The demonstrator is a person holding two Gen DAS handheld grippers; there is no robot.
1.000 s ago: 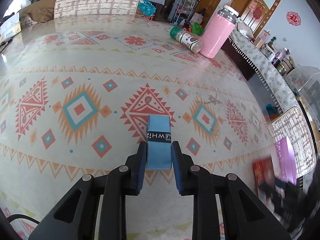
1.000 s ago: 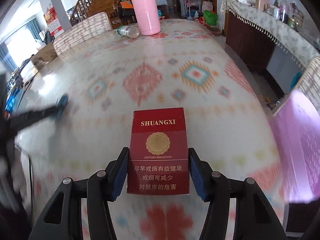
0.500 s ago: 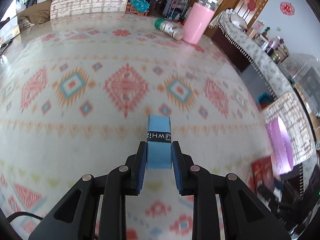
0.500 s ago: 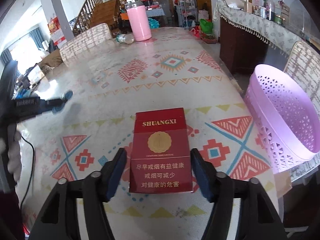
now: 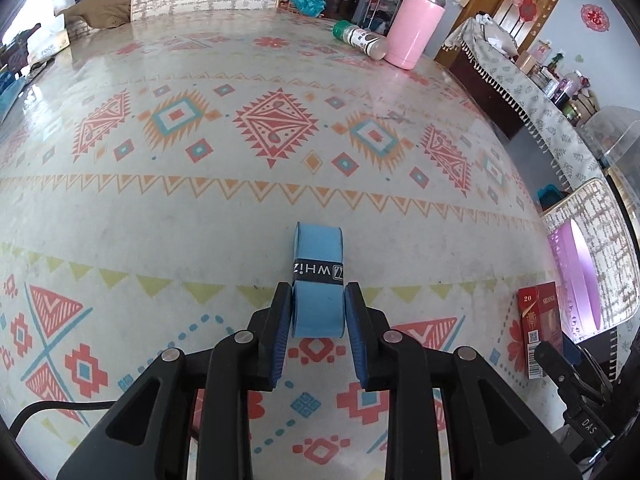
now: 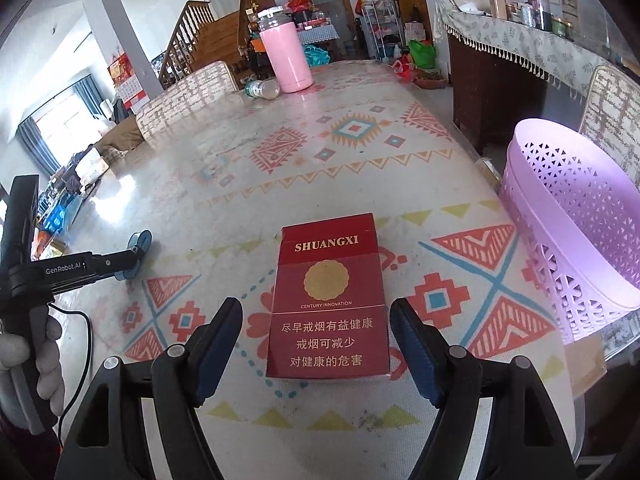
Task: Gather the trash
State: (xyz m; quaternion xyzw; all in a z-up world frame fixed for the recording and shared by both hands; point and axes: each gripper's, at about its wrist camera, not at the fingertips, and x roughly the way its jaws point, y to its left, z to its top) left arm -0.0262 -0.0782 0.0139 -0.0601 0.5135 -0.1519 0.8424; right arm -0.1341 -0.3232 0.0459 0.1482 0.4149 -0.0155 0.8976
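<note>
Mid-collection. Left gripper [image 5: 316, 312] clamped on blue roll [image 5: 318, 280], held over table [image 5: 200, 208]. Right gripper [image 6: 316, 344] just opened wide, pads clear of red pack [image 6: 330, 300] lying flat between them. Basket [image 6: 580, 216] just right, past edge. Next, probably: regrip pack, carry over rim, drop.

A long table [image 6: 224, 184] under a geometric-patterned cloth carries a red cigarette pack [image 6: 329, 300] near its front edge. At the far end stand a pink tumbler [image 6: 285, 58] and a toppled bottle [image 6: 262, 89].
</note>
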